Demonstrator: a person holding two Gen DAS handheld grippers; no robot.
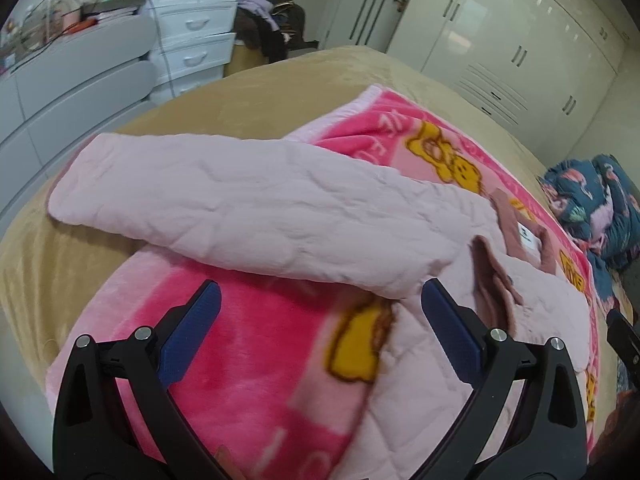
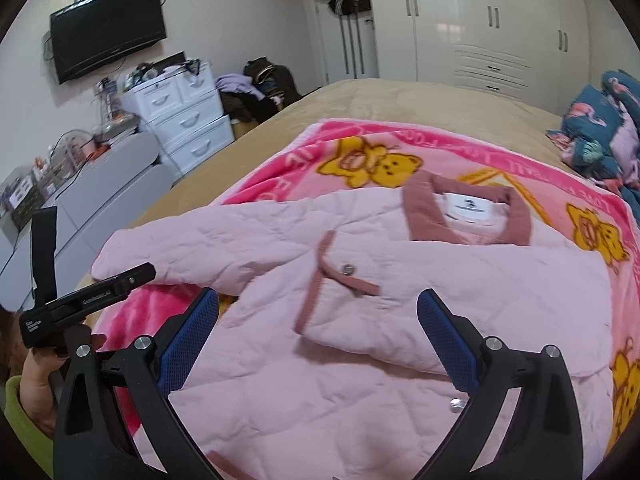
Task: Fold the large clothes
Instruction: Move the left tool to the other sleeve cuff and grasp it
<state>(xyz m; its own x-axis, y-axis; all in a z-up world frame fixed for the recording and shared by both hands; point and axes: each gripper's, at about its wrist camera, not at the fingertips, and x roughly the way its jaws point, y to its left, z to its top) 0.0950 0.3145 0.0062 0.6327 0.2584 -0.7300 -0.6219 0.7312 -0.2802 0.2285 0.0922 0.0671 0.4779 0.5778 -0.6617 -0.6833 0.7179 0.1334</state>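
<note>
The pink quilted jacket (image 1: 256, 204) lies on a pink teddy-bear blanket (image 1: 256, 344) spread over a bed with a tan cover (image 1: 256, 88). In the left wrist view one sleeve (image 1: 224, 200) stretches flat across the frame toward the left, its cuff end resting partly on the tan cover. The jacket's body runs down the right side, with a darker pink trim strip (image 1: 492, 280) and the collar with its white label (image 1: 528, 236) beyond it. The left tool (image 1: 320, 300) hangs above the blanket, its blue-padded fingers (image 1: 192, 328) spread wide with nothing between them; the right finger's tip sits at the sleeve's lower edge. A white drawer chest (image 1: 192, 28) and white wardrobe (image 1: 520, 40) stand behind the bed, and a dark floral quilt (image 1: 600, 204) is bunched at the right.

In the right wrist view the jacket (image 2: 400, 280) lies front-up, the collar (image 2: 468, 216) at the far end and a small metal snap (image 2: 349, 269) on the trim. The right tool (image 2: 318, 308) hovers over the jacket's front, fingers (image 2: 448, 336) wide apart and gripping nothing. At the left edge the person's left hand (image 2: 40, 368) holds the other tool's black body (image 2: 80, 300). A wall-mounted television (image 2: 108, 28) hangs at upper left.
</note>
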